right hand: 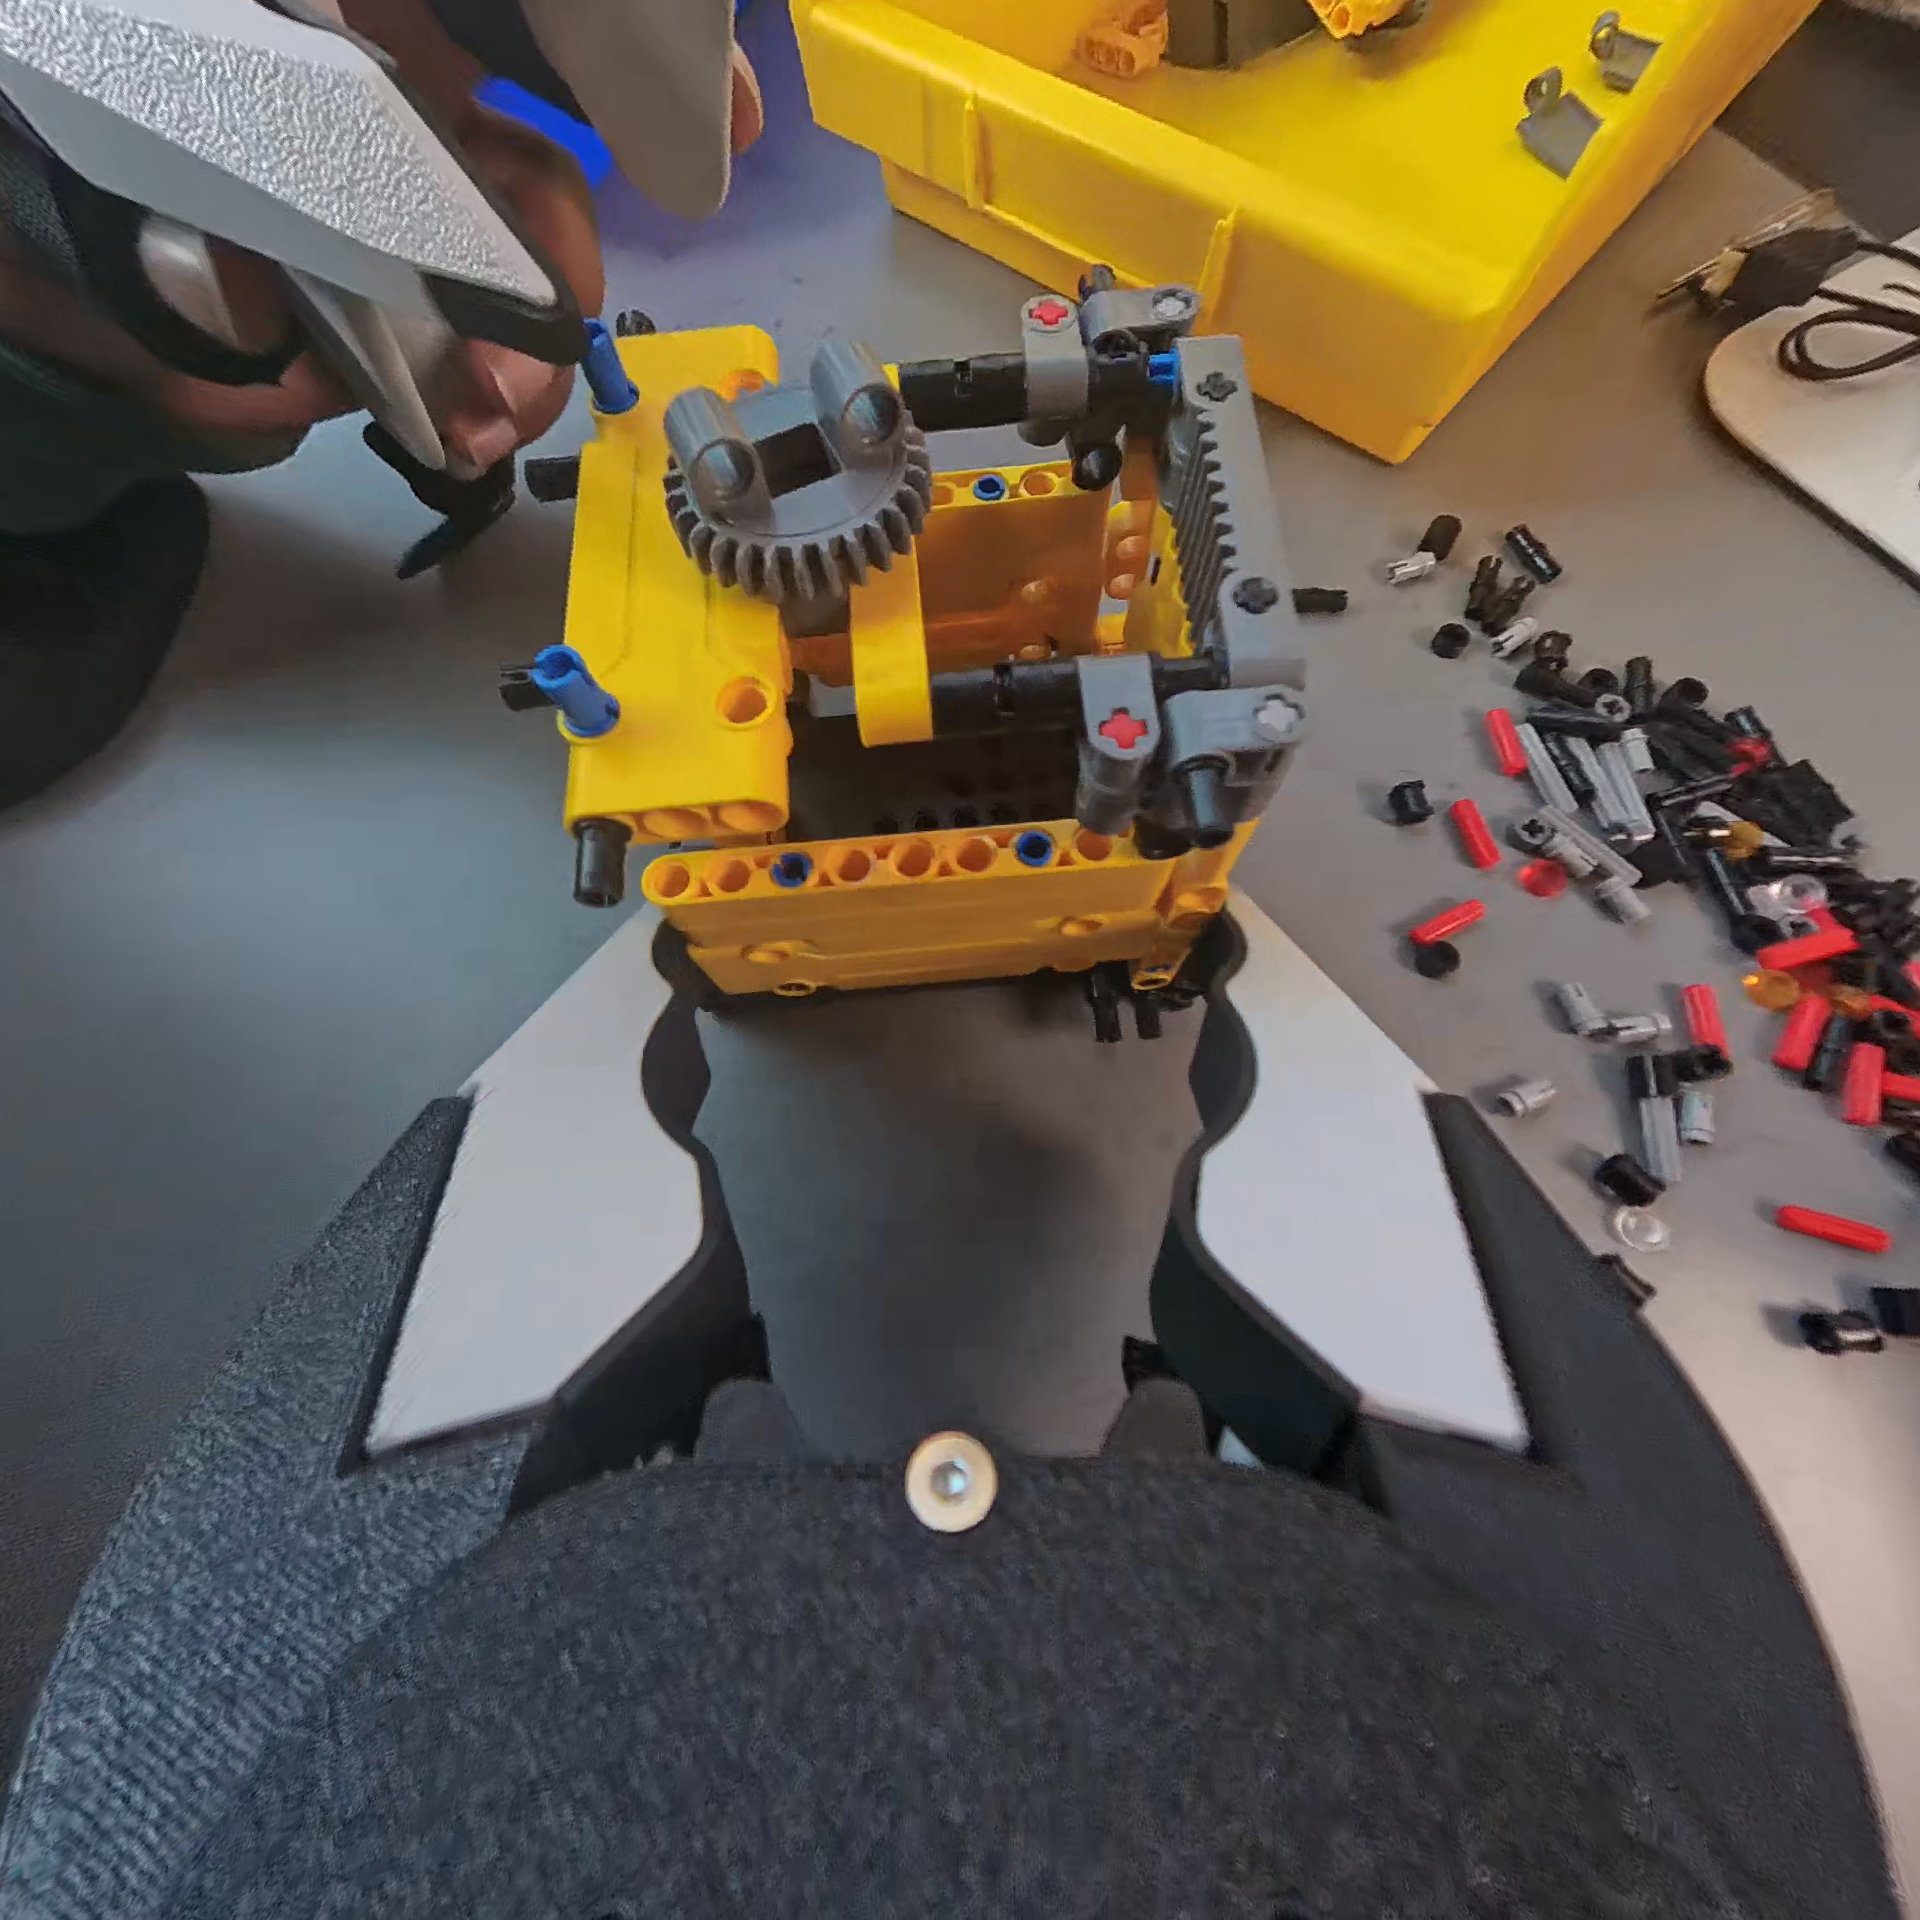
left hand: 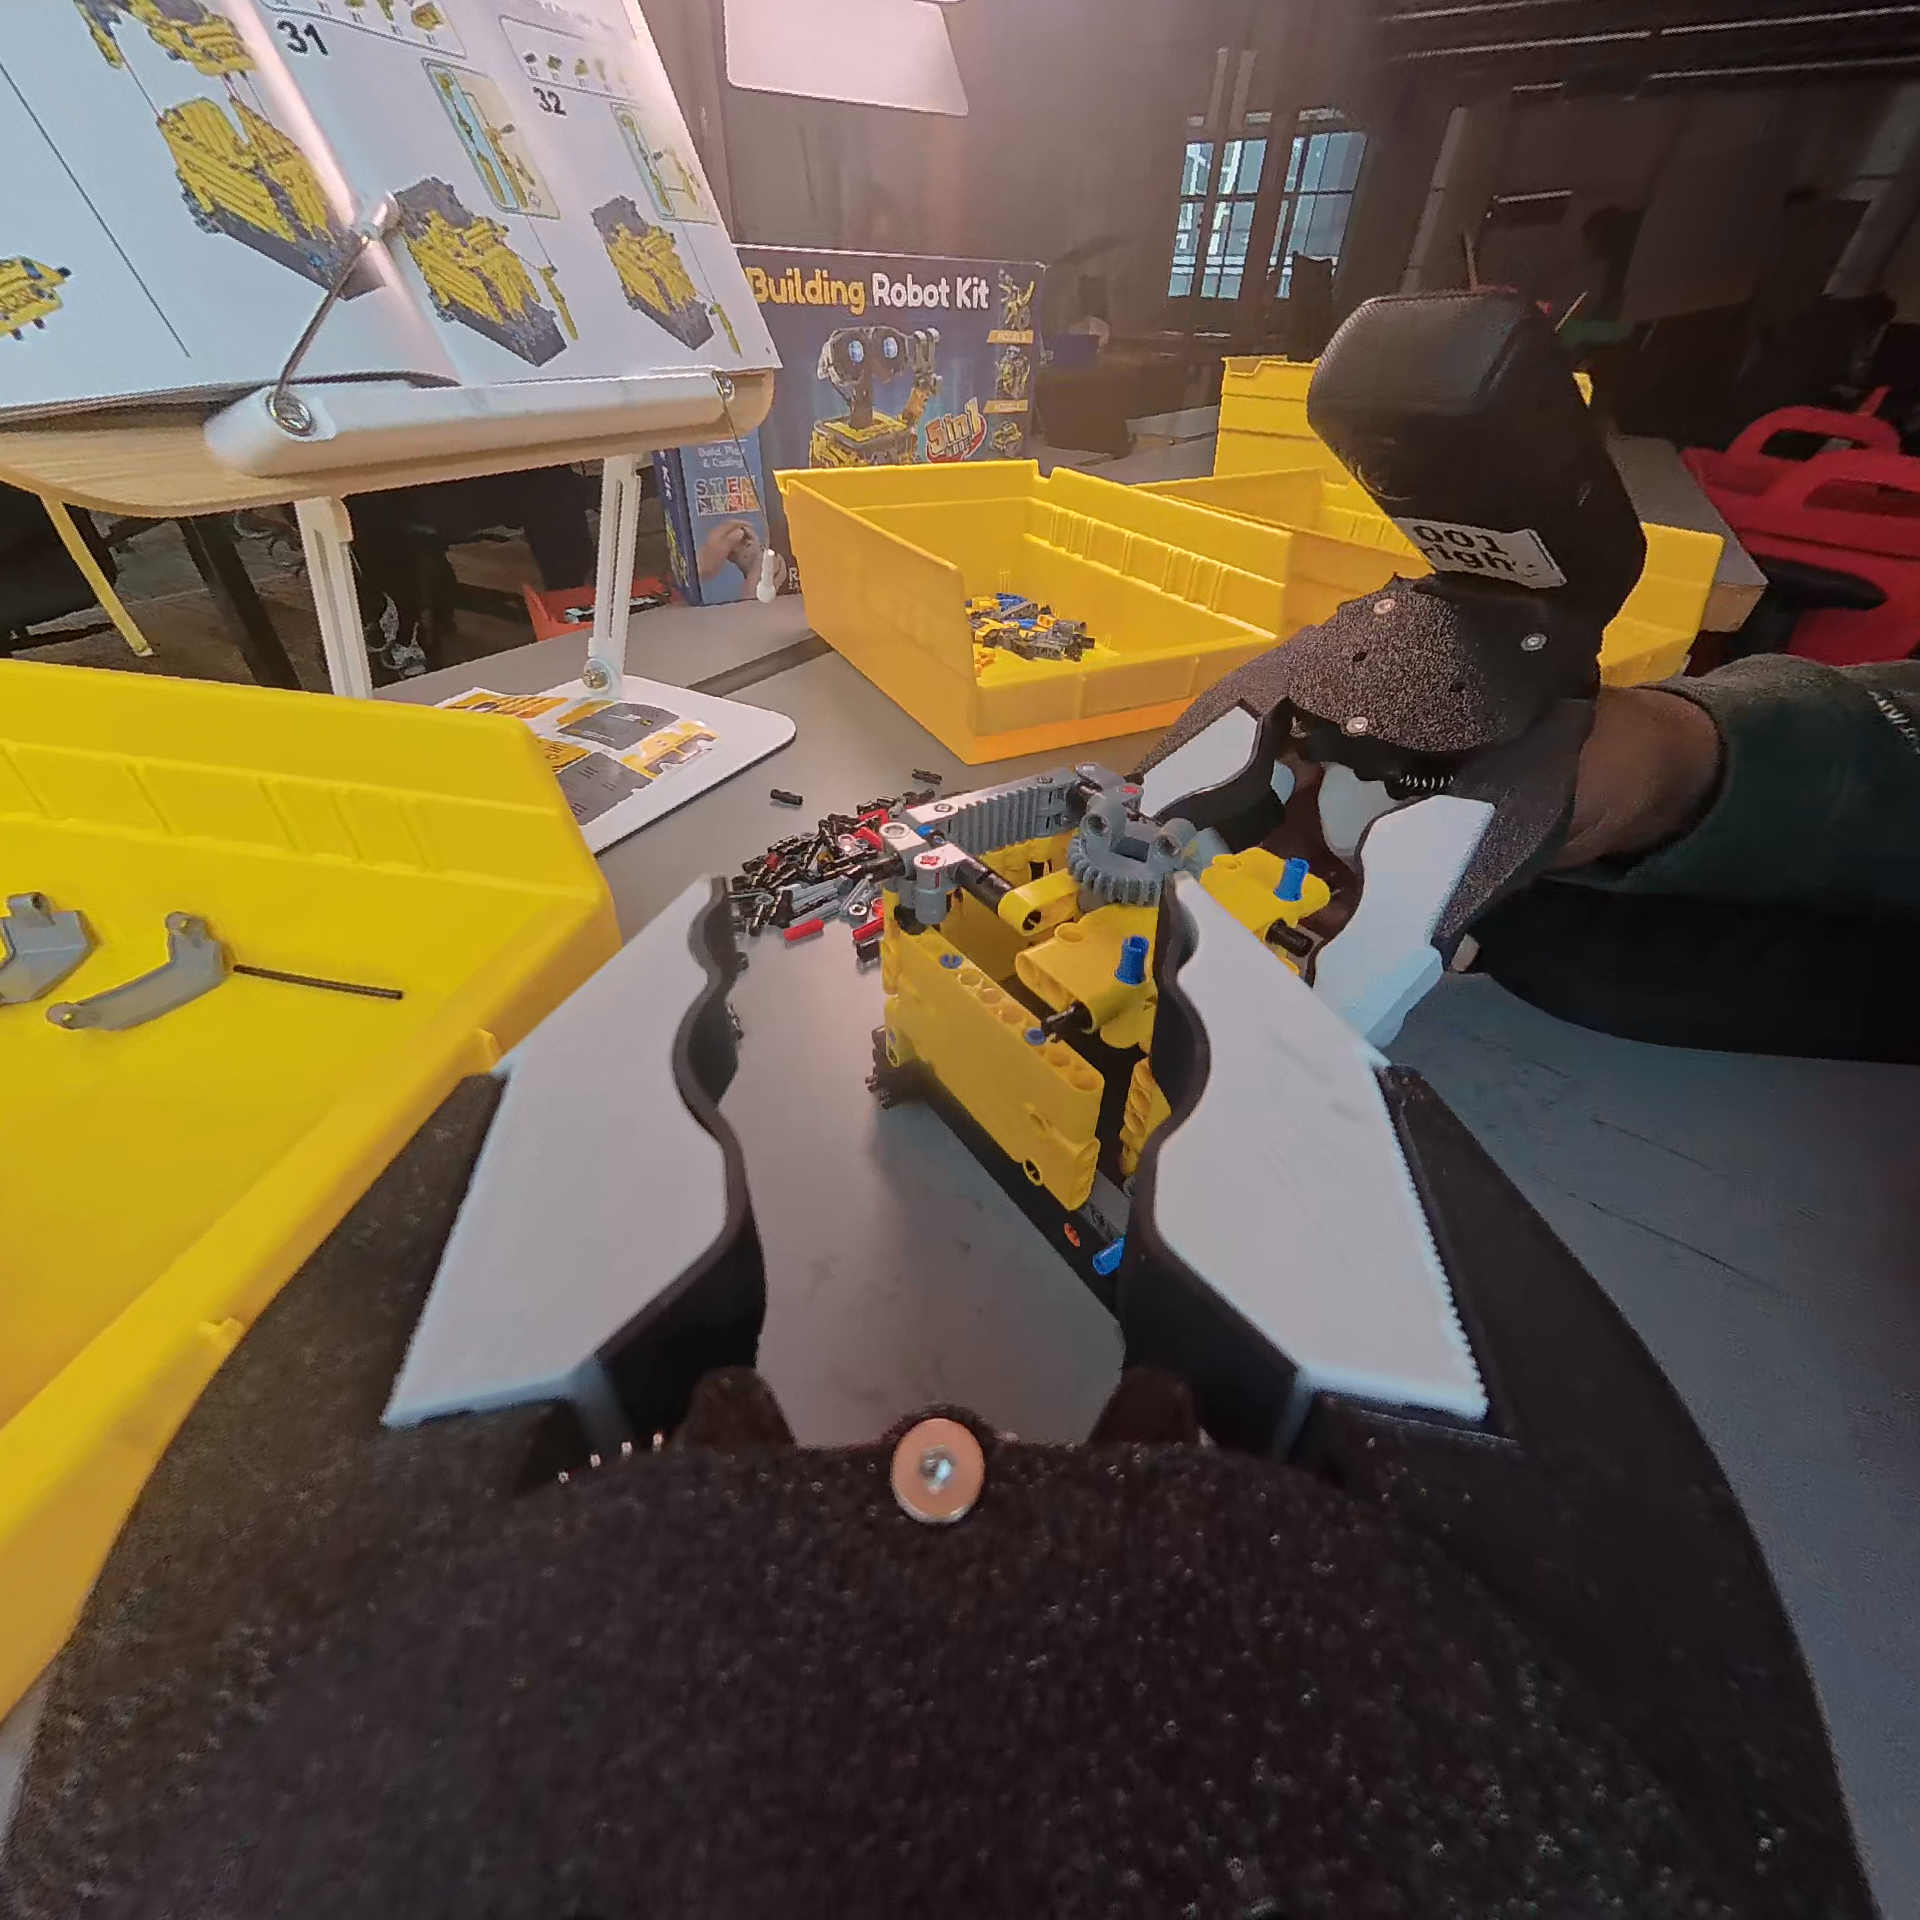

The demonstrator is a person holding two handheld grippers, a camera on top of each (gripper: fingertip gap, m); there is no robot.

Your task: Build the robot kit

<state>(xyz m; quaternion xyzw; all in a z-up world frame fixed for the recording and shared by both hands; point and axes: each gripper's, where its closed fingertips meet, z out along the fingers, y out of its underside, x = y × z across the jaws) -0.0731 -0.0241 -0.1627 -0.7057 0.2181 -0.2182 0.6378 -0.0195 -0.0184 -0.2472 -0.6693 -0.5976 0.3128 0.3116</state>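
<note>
**Two handheld grippers close in on a half-built yellow brick model**

At far left, a yellow bin [left hand: 260, 790] holds two grey angled pieces [left hand: 145, 982] and a thin black axle. An open instruction booklet [left hand: 312, 156] stands on a white rack behind it. The left gripper [left hand: 940, 914] has its jaws spread wide. Its right finger lies against the flank of the model [right hand: 727, 644], and its left finger stands well apart from it.

The model sits on the grey tabletop [left hand: 1662, 1195], near a scatter of black, red and grey pins [right hand: 1662, 790]. It looks light and rigid but only pressed together. The grey gear [right hand: 800, 520], the toothed rack [right hand: 1216, 499] and the upright blue pins [right hand: 571, 686] would likely shift or pop loose if squeezed. The flat yellow side beams low on the body seem the safer hold.

On the right, the right gripper [right hand: 951, 935] sets its jaws wide on either side of the model's base. Whether they actually press on it cannot be told.

The model's underside and far face are hidden. The left gripper's tip is blurred in the right wrist view.
</note>
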